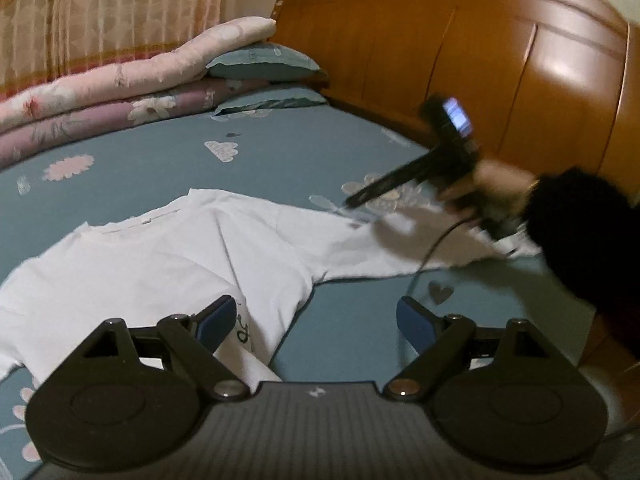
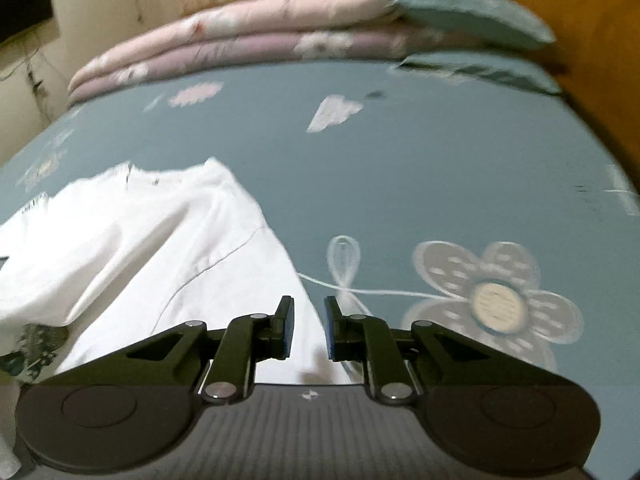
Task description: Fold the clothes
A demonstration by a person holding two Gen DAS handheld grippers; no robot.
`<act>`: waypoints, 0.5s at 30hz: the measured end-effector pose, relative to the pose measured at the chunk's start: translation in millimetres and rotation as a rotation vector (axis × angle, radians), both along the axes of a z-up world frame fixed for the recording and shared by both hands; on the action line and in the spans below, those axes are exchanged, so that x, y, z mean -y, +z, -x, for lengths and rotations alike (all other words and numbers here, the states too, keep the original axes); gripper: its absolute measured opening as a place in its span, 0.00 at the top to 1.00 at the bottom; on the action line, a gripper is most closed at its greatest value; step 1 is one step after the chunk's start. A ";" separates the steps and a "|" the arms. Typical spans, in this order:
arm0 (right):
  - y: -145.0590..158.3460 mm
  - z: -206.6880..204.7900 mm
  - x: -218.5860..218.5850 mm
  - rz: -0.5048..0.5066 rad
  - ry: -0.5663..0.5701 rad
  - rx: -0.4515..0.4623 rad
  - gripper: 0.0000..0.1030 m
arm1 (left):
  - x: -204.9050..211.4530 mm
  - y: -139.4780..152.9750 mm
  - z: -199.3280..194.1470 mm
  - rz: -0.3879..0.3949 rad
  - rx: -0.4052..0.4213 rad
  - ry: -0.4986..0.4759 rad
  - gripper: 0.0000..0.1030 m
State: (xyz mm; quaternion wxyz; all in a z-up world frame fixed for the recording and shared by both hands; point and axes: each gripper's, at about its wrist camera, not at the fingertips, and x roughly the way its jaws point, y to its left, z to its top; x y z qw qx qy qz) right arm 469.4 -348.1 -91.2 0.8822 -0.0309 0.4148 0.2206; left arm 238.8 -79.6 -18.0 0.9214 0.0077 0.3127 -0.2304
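- A white t-shirt (image 1: 168, 256) is spread flat on the blue flowered bedsheet (image 1: 304, 152), one sleeve stretched toward the wooden headboard (image 1: 480, 52).
- The left gripper (image 1: 316, 320) is held wide open over the shirt's side edge, nothing pinched.
- The right gripper (image 2: 309, 330) is narrowed to a slim gap right at the sleeve's edge; a grip can't be confirmed, too blurry.
- Folded quilts (image 1: 120, 92) and pillows (image 1: 264, 62) are stacked behind.
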 end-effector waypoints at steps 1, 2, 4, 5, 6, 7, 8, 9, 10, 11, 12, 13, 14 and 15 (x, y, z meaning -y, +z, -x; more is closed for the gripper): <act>-7.6 -7.8 -4.2 0.010 0.011 -0.017 0.79 | -5.2 2.9 -0.7 0.026 -0.003 -0.001 0.15; -15.2 -14.9 -7.9 0.021 0.020 -0.032 0.79 | -10.4 6.7 -1.0 0.049 0.000 -0.003 0.15; -22.1 -18.1 -12.0 0.037 0.043 -0.048 0.78 | -20.1 13.8 -1.0 0.083 0.019 -0.005 0.10; -21.3 -16.6 -13.3 0.046 0.049 -0.042 0.78 | -24.6 16.3 -1.2 0.093 0.033 0.000 0.09; -20.5 -15.0 -14.5 0.056 0.056 -0.036 0.78 | -27.9 16.9 -2.1 0.094 0.043 0.011 0.09; -19.6 -13.5 -15.7 0.065 0.062 -0.031 0.90 | -30.1 15.9 -3.4 0.092 0.048 0.023 0.09; -18.8 -12.0 -17.0 0.074 0.068 -0.025 0.99 | -32.4 15.0 -4.7 0.089 0.053 0.035 0.09; -17.9 -10.4 -18.2 0.083 0.074 -0.019 0.99 | -34.5 13.5 -5.8 0.090 0.054 0.045 0.09; -17.1 -8.9 -19.4 0.092 0.080 -0.013 0.99 | -36.4 11.2 -6.4 0.095 0.050 0.052 0.09; -16.3 -7.3 -20.7 0.101 0.087 -0.008 0.99 | -38.5 9.1 -7.2 0.103 0.044 0.058 0.09; -15.4 -5.8 -21.9 0.110 0.093 -0.002 0.99 | -40.5 7.4 -7.9 0.108 0.040 0.062 0.09; -12.5 -6.2 -21.6 0.108 0.092 0.002 0.99 | -42.3 5.7 -8.0 0.111 0.037 0.067 0.09; -10.1 -9.1 -22.1 0.108 0.084 0.013 0.99 | -44.1 4.7 -8.3 0.112 0.036 0.072 0.09; -8.0 -12.5 -22.9 0.109 0.074 0.026 0.99 | -45.8 4.4 -8.8 0.112 0.036 0.077 0.09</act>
